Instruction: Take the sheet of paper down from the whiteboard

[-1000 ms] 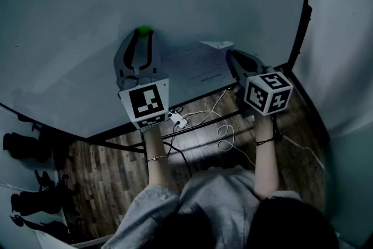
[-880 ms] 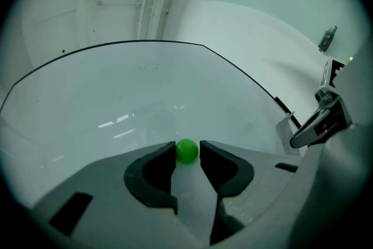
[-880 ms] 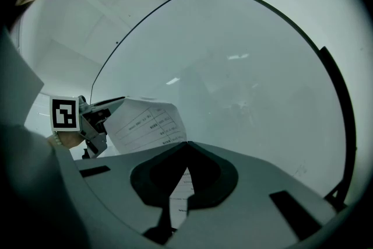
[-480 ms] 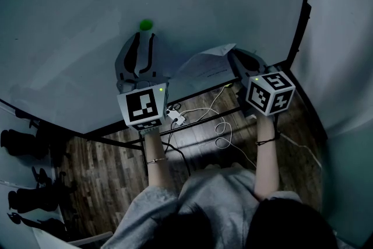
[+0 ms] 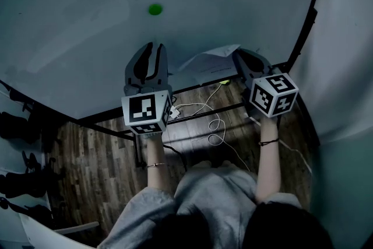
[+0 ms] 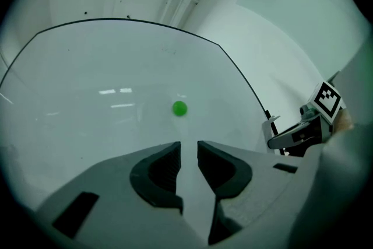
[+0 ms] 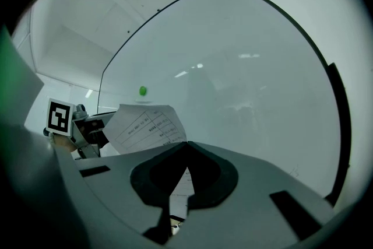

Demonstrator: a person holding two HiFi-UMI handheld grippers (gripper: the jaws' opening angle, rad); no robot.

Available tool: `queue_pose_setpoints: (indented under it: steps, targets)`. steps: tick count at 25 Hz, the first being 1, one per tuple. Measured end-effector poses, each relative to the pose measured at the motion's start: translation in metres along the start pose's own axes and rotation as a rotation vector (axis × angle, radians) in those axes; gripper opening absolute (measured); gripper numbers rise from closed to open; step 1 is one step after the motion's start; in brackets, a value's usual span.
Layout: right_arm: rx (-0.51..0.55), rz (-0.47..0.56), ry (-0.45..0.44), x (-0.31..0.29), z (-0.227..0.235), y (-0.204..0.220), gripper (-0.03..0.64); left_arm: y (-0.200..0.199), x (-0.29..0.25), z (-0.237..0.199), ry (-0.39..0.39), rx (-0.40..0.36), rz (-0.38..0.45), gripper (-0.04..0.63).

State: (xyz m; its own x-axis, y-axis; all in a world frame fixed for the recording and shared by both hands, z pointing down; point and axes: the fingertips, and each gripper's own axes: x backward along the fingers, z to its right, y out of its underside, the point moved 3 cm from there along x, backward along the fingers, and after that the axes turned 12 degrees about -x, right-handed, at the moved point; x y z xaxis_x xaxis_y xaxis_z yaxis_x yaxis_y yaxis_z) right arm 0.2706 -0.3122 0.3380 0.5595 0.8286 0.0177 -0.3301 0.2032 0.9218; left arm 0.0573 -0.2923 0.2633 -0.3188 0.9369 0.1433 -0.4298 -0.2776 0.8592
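Surface finishes, as seen
Glossy, smooth whiteboard (image 5: 87, 20); thin matt sheet of paper (image 5: 211, 61); floor (image 5: 99, 166) of wood planks.

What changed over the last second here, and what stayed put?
The left gripper dropped away from the round green magnet, empty, its jaws now closing. The printed white paper sheet, earlier flat on the whiteboard, has peeled off, held by the right gripper, shut on it throughout. The magnet stayed on the board.
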Motion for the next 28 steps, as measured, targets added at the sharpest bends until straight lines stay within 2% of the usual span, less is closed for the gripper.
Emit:
queue_pose_setpoints:
  steps: [9,18,23,28]
  targets:
    - [0.049,-0.014,-0.040,0.010,-0.002,0.015,0.000,0.040,0.022,0.024,0.063,0.119,-0.108,0.006]
    - [0.075,-0.053,-0.075,0.009,-0.007,0.039,0.000,0.083,0.048,0.045,0.101,0.247,-0.198,0.006]
    - [0.086,-0.069,-0.107,0.004,-0.014,0.047,0.000,0.094,0.054,0.047,0.105,0.281,-0.222,0.006]
    - [0.081,-0.063,-0.132,0.000,-0.018,0.049,0.000,0.097,0.053,0.051,0.113,0.283,-0.230,0.006]
